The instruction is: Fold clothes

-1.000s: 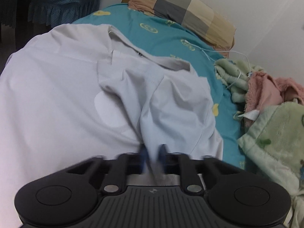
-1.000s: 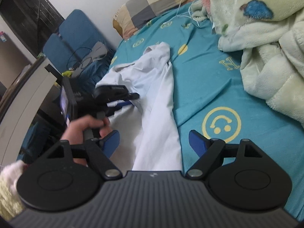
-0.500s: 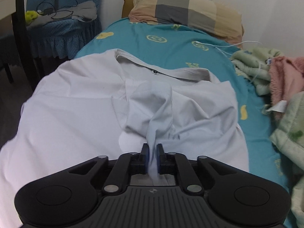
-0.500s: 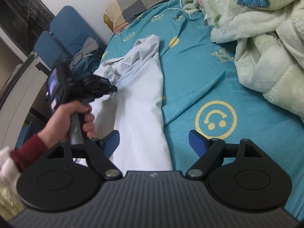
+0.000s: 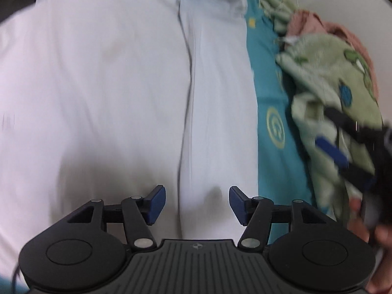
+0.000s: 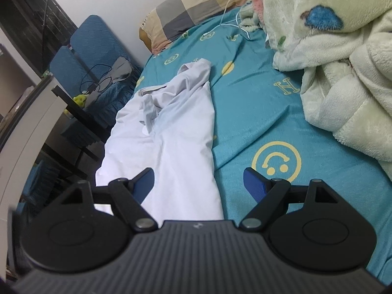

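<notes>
A white shirt (image 5: 117, 93) lies spread on the teal bedsheet (image 5: 272, 103), with its right side folded over along a lengthwise crease. It also shows in the right wrist view (image 6: 176, 137). My left gripper (image 5: 197, 204) is open and empty, low over the shirt near the crease. My right gripper (image 6: 199, 183) is open and empty over the shirt's near right edge; it shows blurred in the left wrist view (image 5: 343, 152).
A green fleece blanket (image 6: 330, 56) is heaped on the right of the bed, with a pink one (image 5: 318, 24) behind it. A checked pillow (image 6: 196, 7) and a white cable (image 6: 232, 17) lie at the head. Blue chairs (image 6: 93, 56) and a dark desk (image 6: 73, 112) stand left of the bed.
My left gripper let go of the shirt fabric, opened, and swung down toward the shirt's lower part. The sleeve now lies on the shirt. The right gripper stayed open.
</notes>
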{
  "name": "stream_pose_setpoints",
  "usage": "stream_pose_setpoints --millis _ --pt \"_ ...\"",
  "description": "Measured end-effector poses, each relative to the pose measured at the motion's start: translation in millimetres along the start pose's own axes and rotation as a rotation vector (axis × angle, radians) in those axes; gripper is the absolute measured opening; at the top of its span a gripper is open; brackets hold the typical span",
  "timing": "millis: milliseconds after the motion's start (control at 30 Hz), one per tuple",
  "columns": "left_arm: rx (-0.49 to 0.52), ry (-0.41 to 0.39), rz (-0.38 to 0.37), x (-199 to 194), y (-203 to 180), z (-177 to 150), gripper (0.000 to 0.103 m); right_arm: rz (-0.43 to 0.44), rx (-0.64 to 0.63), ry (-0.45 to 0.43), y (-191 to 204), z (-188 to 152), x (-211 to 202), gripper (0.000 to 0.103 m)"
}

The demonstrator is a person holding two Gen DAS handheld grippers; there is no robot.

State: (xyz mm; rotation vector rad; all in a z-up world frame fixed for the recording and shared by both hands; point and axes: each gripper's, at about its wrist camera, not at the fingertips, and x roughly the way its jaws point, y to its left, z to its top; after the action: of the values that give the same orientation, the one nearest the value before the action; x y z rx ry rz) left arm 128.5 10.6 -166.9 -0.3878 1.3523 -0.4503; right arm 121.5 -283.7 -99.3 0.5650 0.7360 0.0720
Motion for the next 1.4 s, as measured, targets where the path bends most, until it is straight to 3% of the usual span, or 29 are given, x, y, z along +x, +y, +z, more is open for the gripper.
stream_pose_setpoints --millis 200,267,300,333,533,633,700,767,867,900,933,1067,1133,1233,1400 --pt "0.120 0.035 0.040 1.8 -10.9 -26.4 0.056 -0.011 -0.033 0.003 6.7 -7.3 -9.2 0.081" --pt "0.138 0.078 0.043 2.0 -15.1 -32.4 0.037 -0.025 -0.047 0.008 8.6 -10.3 -10.5 0.081" --pt "0.147 0.097 0.050 2.4 -17.2 -35.5 0.013 -0.030 -0.054 0.011 9.5 -11.9 -11.6 0.081" --pt "0.161 0.106 0.051 0.7 -19.7 -39.9 0.004 -0.033 -0.059 0.012 9.7 -12.8 -12.1 0.081" --pt "0.151 0.114 0.072 -23.4 -30.0 -55.5 0.003 -0.028 -0.098 0.007 17.0 -17.7 -16.4 0.082" --pt "0.204 0.095 0.115 -25.3 -25.1 -63.2 0.003 -0.026 -0.118 0.005 20.7 -20.1 -18.6 0.082" --pt "0.198 0.074 0.077 -29.4 -21.2 -62.1 0.004 -0.024 -0.131 0.003 23.2 -21.8 -20.0 0.081" --pt "0.178 0.041 0.031 -39.4 -18.4 -56.8 0.011 -0.022 -0.144 0.001 25.6 -23.4 -21.5 0.081" --pt "0.156 -0.068 -0.006 -69.1 -11.5 -38.7 0.037 -0.020 -0.164 -0.001 29.3 -25.8 -23.6 0.081" --pt "0.147 -0.114 -0.013 -80.8 -7.6 -30.2 0.050 -0.019 -0.171 -0.002 30.6 -26.6 -24.3 0.081" --pt "0.116 -0.165 -0.004 -91.9 2.6 -16.2 0.062 -0.014 -0.174 -0.005 32.5 -27.1 -24.0 0.081" --pt "-0.019 -0.372 0.045 -136.1 46.4 42.4 0.087 0.006 -0.189 -0.017 40.5 -29.2 -22.7 0.081" --pt "-0.136 -0.473 0.091 -150.7 86.9 86.8 0.087 0.016 -0.197 -0.023 44.5 -30.3 -22.1 0.081" --pt "-0.364 -0.551 0.060 -151.8 157.3 145.6 0.087 0.031 -0.208 -0.032 50.4 -31.8 -21.1 0.081" --pt "-0.638 -0.593 0.000 -122.6 262.3 208.0 0.087 0.040 -0.137 -0.018 48.3 -24.8 2.3 0.081"
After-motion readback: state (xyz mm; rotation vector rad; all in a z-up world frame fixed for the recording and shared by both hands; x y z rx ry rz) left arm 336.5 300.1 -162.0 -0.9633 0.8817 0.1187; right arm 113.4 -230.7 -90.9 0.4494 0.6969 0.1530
